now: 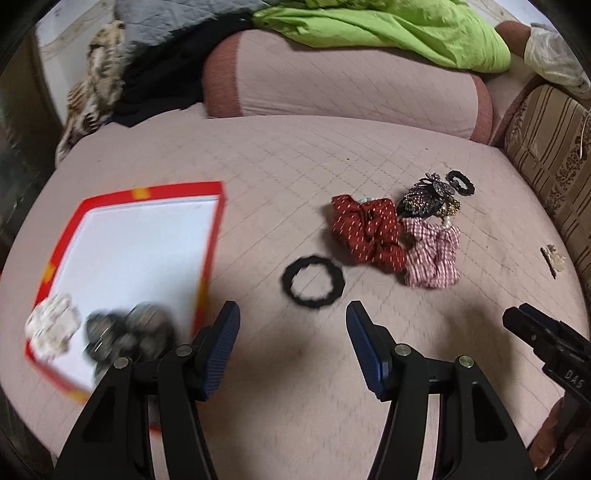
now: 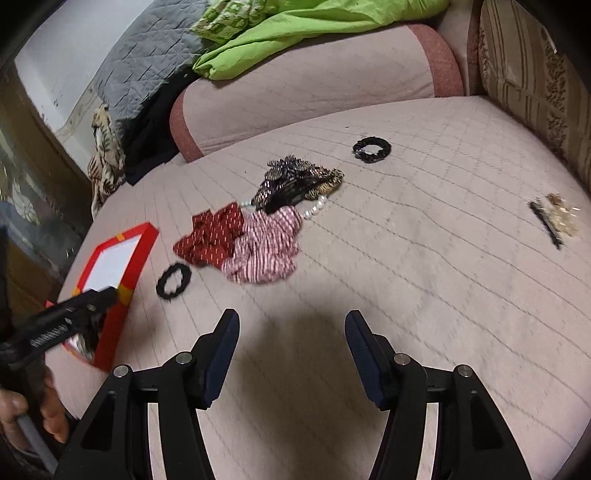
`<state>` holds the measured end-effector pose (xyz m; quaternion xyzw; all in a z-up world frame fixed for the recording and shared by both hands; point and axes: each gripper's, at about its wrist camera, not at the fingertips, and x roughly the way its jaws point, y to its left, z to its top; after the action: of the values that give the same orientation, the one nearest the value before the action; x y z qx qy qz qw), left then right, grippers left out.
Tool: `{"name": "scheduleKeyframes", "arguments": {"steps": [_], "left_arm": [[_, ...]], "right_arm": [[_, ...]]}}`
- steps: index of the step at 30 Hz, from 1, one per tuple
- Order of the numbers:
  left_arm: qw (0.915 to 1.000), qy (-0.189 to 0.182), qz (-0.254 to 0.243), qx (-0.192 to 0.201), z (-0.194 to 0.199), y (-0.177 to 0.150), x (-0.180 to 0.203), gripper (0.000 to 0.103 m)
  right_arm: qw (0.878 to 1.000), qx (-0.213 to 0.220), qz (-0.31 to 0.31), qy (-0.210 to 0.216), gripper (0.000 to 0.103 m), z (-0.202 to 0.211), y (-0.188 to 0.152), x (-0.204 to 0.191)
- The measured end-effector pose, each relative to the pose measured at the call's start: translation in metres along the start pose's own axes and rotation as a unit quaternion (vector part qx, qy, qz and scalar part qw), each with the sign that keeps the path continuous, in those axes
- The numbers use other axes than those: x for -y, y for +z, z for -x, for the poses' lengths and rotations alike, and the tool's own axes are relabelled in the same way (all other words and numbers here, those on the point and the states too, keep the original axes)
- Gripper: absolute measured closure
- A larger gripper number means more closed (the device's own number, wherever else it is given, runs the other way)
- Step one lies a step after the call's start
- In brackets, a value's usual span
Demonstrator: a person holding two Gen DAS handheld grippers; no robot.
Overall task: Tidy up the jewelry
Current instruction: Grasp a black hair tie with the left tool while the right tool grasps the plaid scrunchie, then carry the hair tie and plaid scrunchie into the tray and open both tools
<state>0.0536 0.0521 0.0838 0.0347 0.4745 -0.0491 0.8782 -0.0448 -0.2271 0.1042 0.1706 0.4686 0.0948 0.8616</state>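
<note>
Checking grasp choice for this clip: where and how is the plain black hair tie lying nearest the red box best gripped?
Pinch one side of the black hair tie's band from above: it lies flat and open on the cover, clear of the scrunchies, right ahead of the open left tool.

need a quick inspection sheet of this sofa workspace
surface: pink quilted cushion, marked.
job's things: red tray holds white and dark pieces; black hair tie, red scrunchie, checked scrunchie, claw clip, hair clip lie loose.
clutter: green cloth, grey quilt.
grippers: left gripper and right gripper open, empty.
cables: nothing seen.
surroundings: striped armrest.
</note>
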Motion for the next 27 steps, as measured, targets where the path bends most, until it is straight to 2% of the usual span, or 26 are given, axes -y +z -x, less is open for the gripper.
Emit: {"name": "scheduleKeyframes", "arguments": {"steps": [5,9,13,17,18,19,20,21,22,25,27], "left_arm": [[0.9997,0.007,-0.002,-0.024,-0.048,0.018,-0.005,0.044],[0.999,-0.004,0.01,-0.044,-0.075,0.021,-0.015,0.045],[0.9984,-0.012,0.008,-0.054,-0.09,0.019,-0.017,0.046],[0.9991,-0.003,-0.008,-0.041,-0.093,0.018,-0.013,0.047],[0.9993,-0.001,-0.009,-0.037,-0.092,0.018,-0.012,0.059],[0.9994,0.0,-0.012,-0.033,-0.091,0.017,-0.01,0.08],[0.9994,0.001,-0.016,-0.032,-0.09,0.017,-0.008,0.091],[0.9993,0.003,-0.018,-0.032,-0.09,0.018,-0.005,0.095],[0.9993,0.003,-0.019,-0.031,-0.088,0.017,-0.003,0.095],[0.9994,-0.004,-0.017,-0.03,-0.08,0.012,0.003,0.095],[0.9994,-0.015,-0.012,-0.027,-0.069,0.007,0.005,0.096]], "right_arm": [[1.0,-0.005,-0.007,0.007,0.039,-0.03,0.023,-0.002],[1.0,-0.013,0.0,0.011,0.039,-0.057,0.037,-0.008],[1.0,-0.024,0.008,0.009,0.039,-0.078,0.044,-0.015],[0.999,-0.033,0.008,0.007,0.039,-0.091,0.045,-0.018],[0.999,-0.032,0.008,0.005,0.039,-0.092,0.045,-0.018],[1.0,-0.029,0.007,0.004,0.039,-0.093,0.045,-0.019],[1.0,-0.029,0.007,0.002,0.05,-0.093,0.044,-0.019],[0.999,-0.032,0.007,0.002,0.061,-0.093,0.044,-0.02],[0.999,-0.039,0.007,0.0,0.077,-0.095,0.044,-0.02],[0.999,-0.047,-0.002,0.006,0.09,-0.091,0.041,-0.018],[0.999,-0.05,-0.009,0.01,0.091,-0.085,0.038,-0.016]]}}
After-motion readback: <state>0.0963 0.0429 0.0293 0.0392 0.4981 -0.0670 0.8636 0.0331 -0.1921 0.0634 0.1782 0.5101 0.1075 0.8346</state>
